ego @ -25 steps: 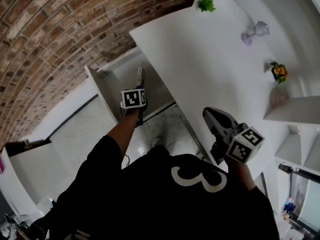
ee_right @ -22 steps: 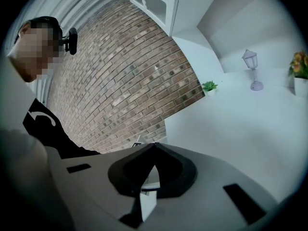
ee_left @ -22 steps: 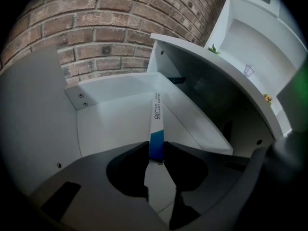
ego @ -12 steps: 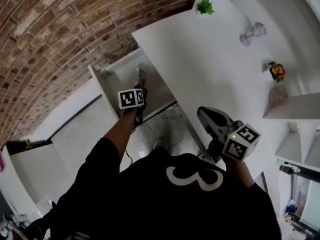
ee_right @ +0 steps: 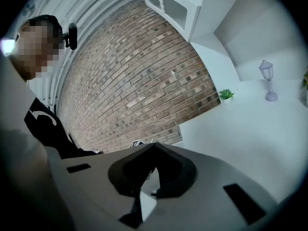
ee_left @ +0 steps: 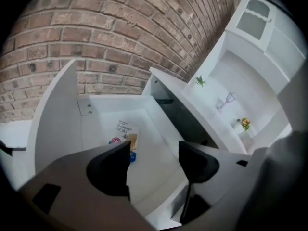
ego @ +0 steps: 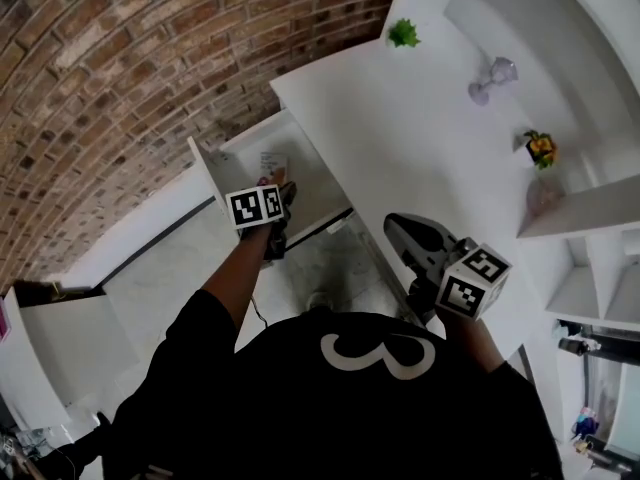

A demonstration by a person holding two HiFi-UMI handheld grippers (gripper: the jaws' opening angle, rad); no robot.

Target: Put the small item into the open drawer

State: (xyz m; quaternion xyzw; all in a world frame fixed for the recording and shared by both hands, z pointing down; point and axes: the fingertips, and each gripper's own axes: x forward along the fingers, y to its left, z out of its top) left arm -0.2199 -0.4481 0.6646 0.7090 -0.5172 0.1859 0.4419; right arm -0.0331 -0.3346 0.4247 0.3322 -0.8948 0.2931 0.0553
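Left gripper view showed the left tongs (ee_left: 154,152) opening, empty, above a small packet (ee_left: 126,134) lying in the drawer (ee_left: 57,117); right tongs (ee_right: 153,145) clenched.

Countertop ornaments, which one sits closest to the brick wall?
The green plant, right beside the brick wall; the lamp-shaped ornament and orange flowers stand farther along the counter.
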